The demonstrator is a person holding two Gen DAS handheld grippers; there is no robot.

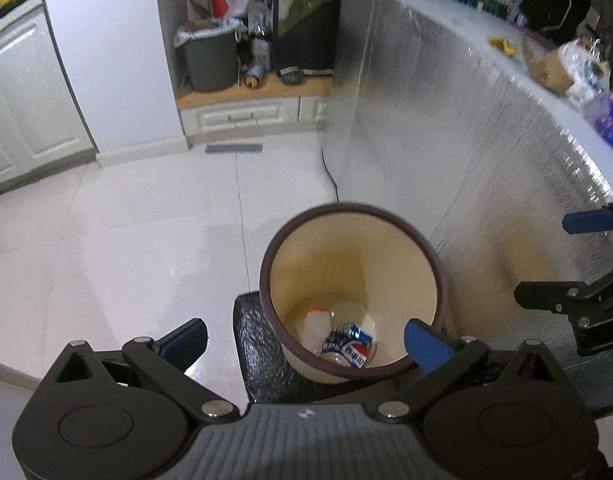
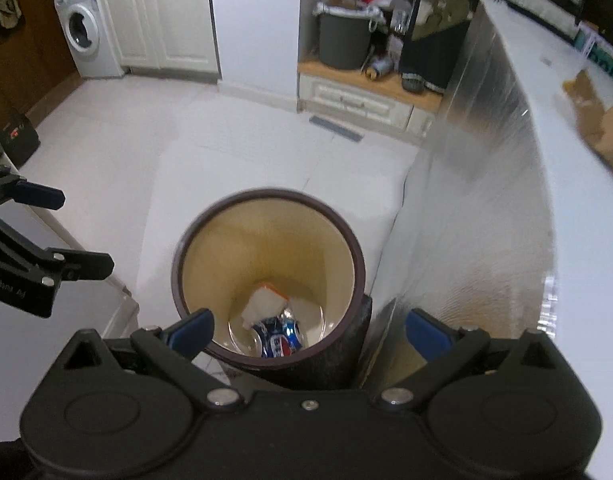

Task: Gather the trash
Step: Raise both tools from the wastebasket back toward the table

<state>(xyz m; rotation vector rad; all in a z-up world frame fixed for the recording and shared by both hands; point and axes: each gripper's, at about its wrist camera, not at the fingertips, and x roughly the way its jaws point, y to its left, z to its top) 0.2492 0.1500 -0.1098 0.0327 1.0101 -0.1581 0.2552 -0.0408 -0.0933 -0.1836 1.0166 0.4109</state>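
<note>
I am holding my left claw [image 1: 306,340] and right claw [image 2: 309,332] released, empty, over the trash bin [image 2: 348,240] containing a Pepsi can [image 2: 280,338].

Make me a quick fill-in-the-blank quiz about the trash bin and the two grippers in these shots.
1. The crushed can in the bin carries a ____ logo.
2. The white carton lies ____ the bin.
3. Both the left gripper and the right gripper have their jaws ____.
4. The bin's rim is dark ____.

Missing words: Pepsi; inside; open; brown
</note>
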